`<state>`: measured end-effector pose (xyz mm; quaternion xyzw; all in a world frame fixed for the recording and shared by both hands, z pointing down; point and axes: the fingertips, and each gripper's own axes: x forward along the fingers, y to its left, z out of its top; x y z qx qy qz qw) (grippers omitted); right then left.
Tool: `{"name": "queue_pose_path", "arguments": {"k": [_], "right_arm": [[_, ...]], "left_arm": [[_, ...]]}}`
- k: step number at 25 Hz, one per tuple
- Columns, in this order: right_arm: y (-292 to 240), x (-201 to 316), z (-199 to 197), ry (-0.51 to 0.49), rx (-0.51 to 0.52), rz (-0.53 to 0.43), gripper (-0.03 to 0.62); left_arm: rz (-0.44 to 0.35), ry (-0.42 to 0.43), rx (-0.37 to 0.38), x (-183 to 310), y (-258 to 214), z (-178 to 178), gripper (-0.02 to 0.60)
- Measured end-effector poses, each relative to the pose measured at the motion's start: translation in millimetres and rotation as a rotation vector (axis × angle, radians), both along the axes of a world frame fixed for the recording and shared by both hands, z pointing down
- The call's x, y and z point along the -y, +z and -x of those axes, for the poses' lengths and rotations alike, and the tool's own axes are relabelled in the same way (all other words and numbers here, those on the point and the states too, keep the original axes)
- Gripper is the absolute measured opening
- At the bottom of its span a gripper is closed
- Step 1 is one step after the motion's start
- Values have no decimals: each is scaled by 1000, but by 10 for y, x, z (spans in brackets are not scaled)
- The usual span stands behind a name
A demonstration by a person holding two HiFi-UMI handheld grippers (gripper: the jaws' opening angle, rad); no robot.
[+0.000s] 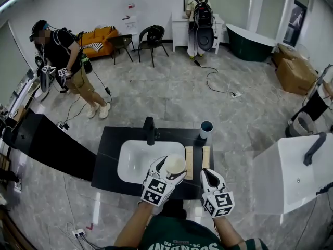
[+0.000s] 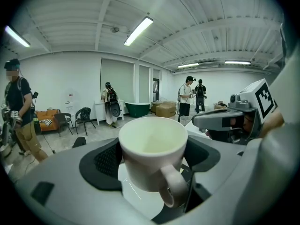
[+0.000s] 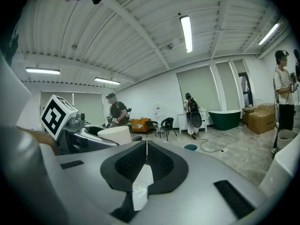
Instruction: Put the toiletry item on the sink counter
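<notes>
We are holding the white cup (image 2: 152,146) in our left claw (image 1: 166,174). The claw is pinching the cup by its sides. The cup is standing upright, with its handle pointing back at us. It looks to be up in the air, over the near right corner of the white sink bowl (image 1: 136,160).

Our right claw (image 3: 146,165) is pressed together with nothing in it.

To do this well, we think we should be going slowly. We should be moving the cup over a bare dark part of the counter (image 1: 112,155) and lowering it until the bottom is sitting flat. Only then should we be letting go. We should also be staying clear of the blue cup (image 1: 206,128) at the back.
</notes>
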<state>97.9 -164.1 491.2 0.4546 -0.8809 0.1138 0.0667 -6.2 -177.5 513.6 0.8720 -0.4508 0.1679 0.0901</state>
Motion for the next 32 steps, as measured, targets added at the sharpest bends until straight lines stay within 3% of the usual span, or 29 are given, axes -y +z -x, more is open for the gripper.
{"name": "queue_pose_path", "arguments": {"k": [16,32], "right_arm": [[172,965,112,-7,-22,33,43],[521,1391,202,14,-24,129,43]], "left_arm": [[26,31,-17,1151,188,-97,416],[104,52,10,1733,692,-73,416]]}}
